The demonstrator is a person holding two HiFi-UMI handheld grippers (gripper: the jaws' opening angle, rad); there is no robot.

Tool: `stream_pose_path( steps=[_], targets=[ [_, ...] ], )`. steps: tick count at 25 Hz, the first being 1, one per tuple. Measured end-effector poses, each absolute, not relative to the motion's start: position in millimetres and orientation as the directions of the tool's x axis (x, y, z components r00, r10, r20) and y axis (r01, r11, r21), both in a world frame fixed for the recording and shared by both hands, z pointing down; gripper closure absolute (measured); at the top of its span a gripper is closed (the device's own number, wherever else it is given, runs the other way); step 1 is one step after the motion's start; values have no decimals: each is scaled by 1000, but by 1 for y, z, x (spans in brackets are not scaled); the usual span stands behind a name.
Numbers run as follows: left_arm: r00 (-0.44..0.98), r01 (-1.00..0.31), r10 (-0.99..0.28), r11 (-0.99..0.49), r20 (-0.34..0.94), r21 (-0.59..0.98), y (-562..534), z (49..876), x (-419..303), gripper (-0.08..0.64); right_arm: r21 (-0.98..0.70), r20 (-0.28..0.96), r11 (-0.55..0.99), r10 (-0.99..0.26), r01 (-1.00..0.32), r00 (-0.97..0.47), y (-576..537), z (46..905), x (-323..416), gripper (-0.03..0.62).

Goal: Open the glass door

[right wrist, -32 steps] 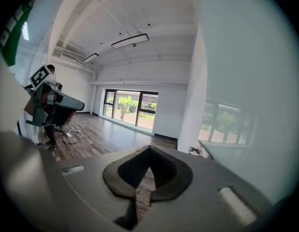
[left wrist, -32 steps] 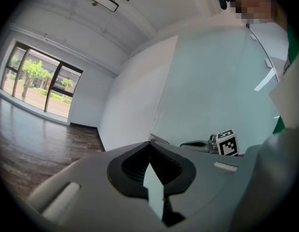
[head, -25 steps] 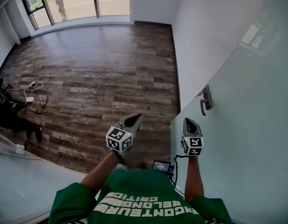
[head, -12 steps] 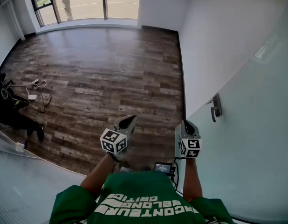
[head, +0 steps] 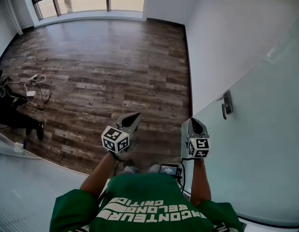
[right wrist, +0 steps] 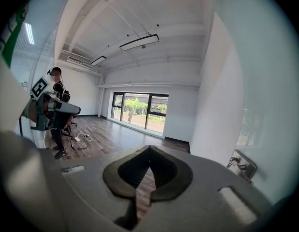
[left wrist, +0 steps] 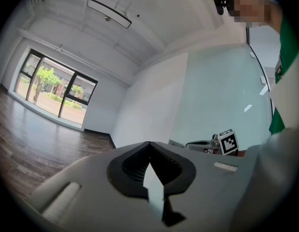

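Running off-frame rightward, the glass door (head: 256, 144) is cut off.

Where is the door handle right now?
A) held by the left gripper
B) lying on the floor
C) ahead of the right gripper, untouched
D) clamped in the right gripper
C: the handle sits on the glass door, apart from the right gripper, whose jaws hold nothing.
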State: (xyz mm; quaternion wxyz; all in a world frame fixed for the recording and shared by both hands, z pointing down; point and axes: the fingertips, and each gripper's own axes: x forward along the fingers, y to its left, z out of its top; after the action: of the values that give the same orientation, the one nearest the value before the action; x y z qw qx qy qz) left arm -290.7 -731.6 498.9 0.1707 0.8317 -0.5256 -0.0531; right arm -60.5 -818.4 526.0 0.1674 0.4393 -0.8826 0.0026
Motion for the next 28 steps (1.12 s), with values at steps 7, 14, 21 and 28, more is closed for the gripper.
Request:
stream_pose_path(
  steps=[7, 14, 21, 28],
  targets=[
    [408, -876, -907, -356, 106, 327, -737, 505, -280, 545, 127, 299, 664, -734, -737, -610, -827, 529, -62, 600],
    [400, -882, -909, -348, 117, 317, -756, 501, -236, 545, 116, 300, 706, -696, -699, -653, -844, 524, -42, 600],
    [402, -889, -904, -348, 145, 296, -765, 504, -210, 545, 112, 295, 711, -691, -695, -660, -858, 529, -15, 600],
    [410, -889, -900, -359, 146, 284, -766, 498, -202, 545, 109, 280, 696, -706, -709, -650, -860, 525, -1, 600]
  ],
)
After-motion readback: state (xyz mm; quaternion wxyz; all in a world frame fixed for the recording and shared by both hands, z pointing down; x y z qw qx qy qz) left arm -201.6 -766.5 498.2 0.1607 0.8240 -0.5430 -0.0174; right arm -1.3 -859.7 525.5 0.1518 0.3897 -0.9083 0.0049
